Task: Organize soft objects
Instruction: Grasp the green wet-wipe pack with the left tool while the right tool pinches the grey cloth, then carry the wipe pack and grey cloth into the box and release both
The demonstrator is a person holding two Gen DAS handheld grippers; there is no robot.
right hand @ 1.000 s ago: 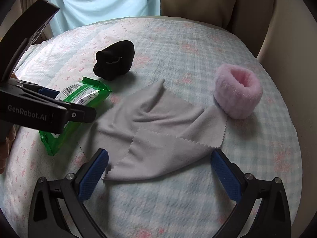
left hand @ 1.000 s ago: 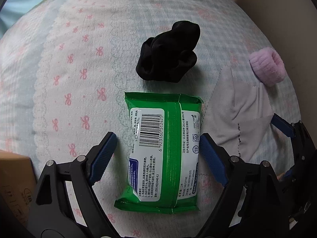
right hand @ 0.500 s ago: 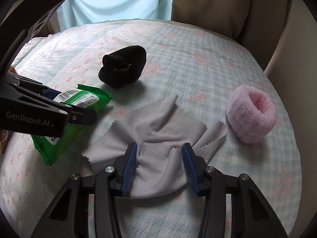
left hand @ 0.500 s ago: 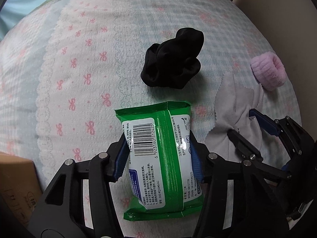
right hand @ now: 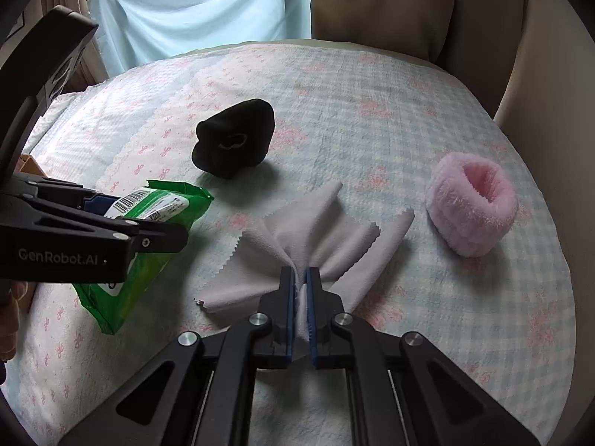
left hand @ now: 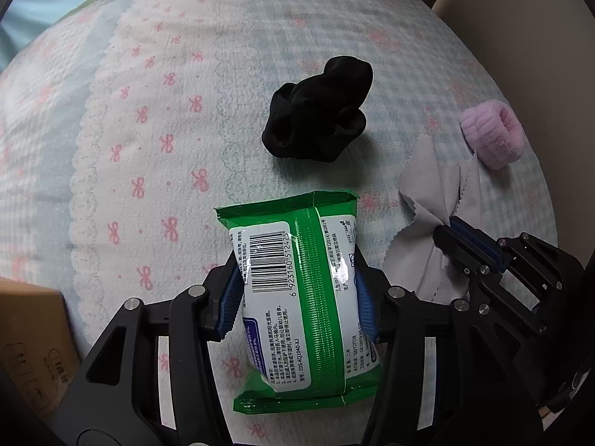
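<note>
My left gripper [left hand: 297, 297] is shut on a green pack of wet wipes [left hand: 297, 282], squeezing its sides just above the bed; the pack also shows in the right wrist view [right hand: 156, 208]. My right gripper [right hand: 301, 286] is shut on a grey cloth [right hand: 316, 230], bunching it into folds between the pads; the cloth also shows in the left wrist view [left hand: 435, 193]. A black balled sock [left hand: 319, 122] lies beyond the pack, also seen from the right wrist [right hand: 234, 141]. A fluffy pink wristband [right hand: 472, 204] sits at the right, also in the left wrist view [left hand: 491, 137].
Everything lies on a bedspread [left hand: 148, 130] with pink bows and blue checks. A cardboard box [left hand: 29, 327] stands at the lower left edge. A beige padded headboard [right hand: 409, 7] and a light blue curtain [right hand: 200, 3] rise behind the bed.
Both grippers have closed: the left one onto the wipes pack, the right one onto the grey cloth, which is now gathered into pleats. Both have lifted slightly.
</note>
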